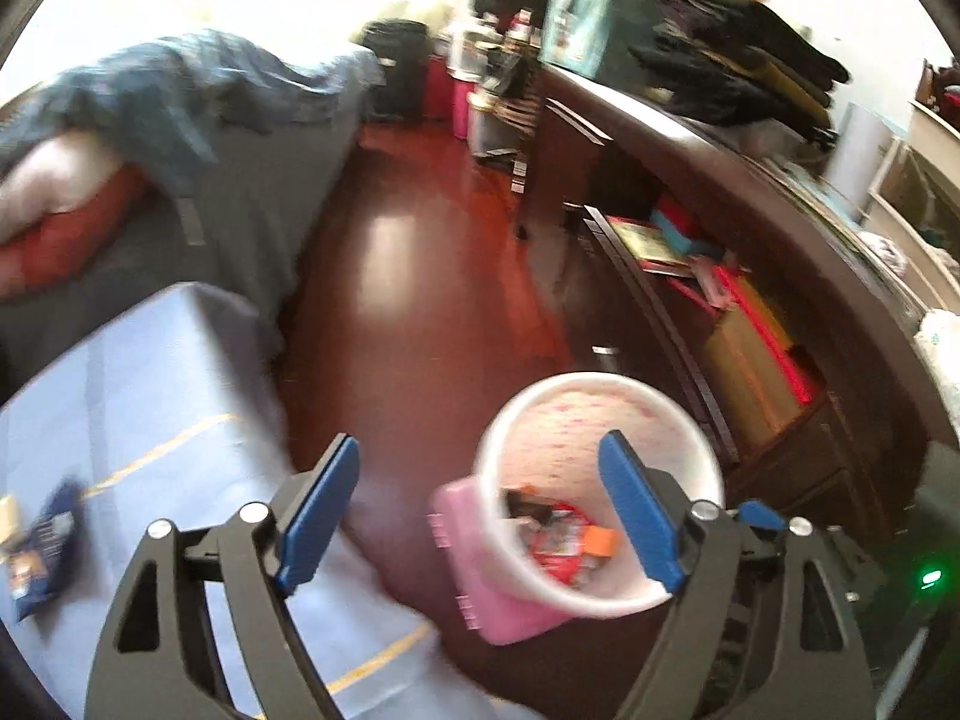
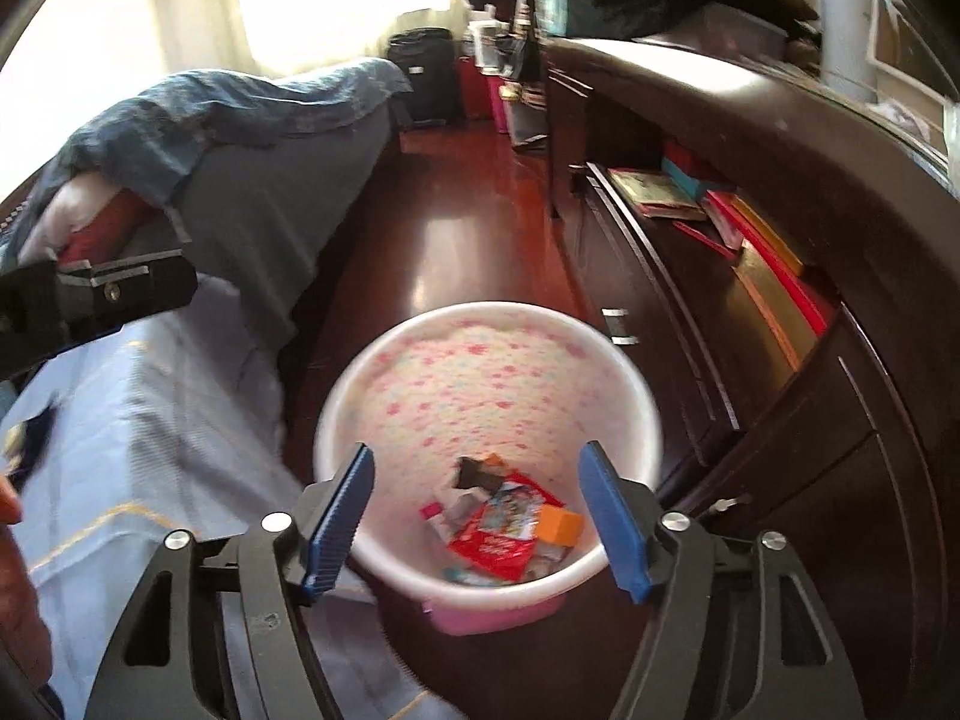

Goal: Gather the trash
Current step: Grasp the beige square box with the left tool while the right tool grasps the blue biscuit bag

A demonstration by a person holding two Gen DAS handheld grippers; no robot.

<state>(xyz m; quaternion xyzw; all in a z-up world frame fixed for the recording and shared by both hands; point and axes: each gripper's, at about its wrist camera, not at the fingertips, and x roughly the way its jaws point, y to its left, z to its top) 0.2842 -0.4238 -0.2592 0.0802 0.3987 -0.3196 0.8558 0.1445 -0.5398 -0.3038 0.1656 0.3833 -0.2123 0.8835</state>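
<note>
A white and pink trash bin (image 2: 498, 378) stands on the dark red floor beside the bed; it also shows in the left wrist view (image 1: 600, 420). Inside lie a red wrapper (image 2: 501, 531), an orange piece (image 2: 561, 525) and other scraps. My right gripper (image 2: 480, 516) is open and empty right above the bin's near rim. My left gripper (image 1: 480, 510) is open and empty, above the gap between bed and bin. A dark blue snack wrapper (image 1: 42, 546) lies on the light blue sheet (image 1: 150, 420) to the left; its edge shows in the right wrist view (image 2: 27, 438).
A bed with a grey cover (image 2: 252, 204) and blue blanket (image 1: 198, 78) fills the left. A dark wooden desk (image 2: 780, 138) with books on a shelf (image 2: 750, 228) runs along the right. The other gripper's body (image 2: 96, 294) shows at left. A black suitcase (image 2: 423, 75) stands at the far end.
</note>
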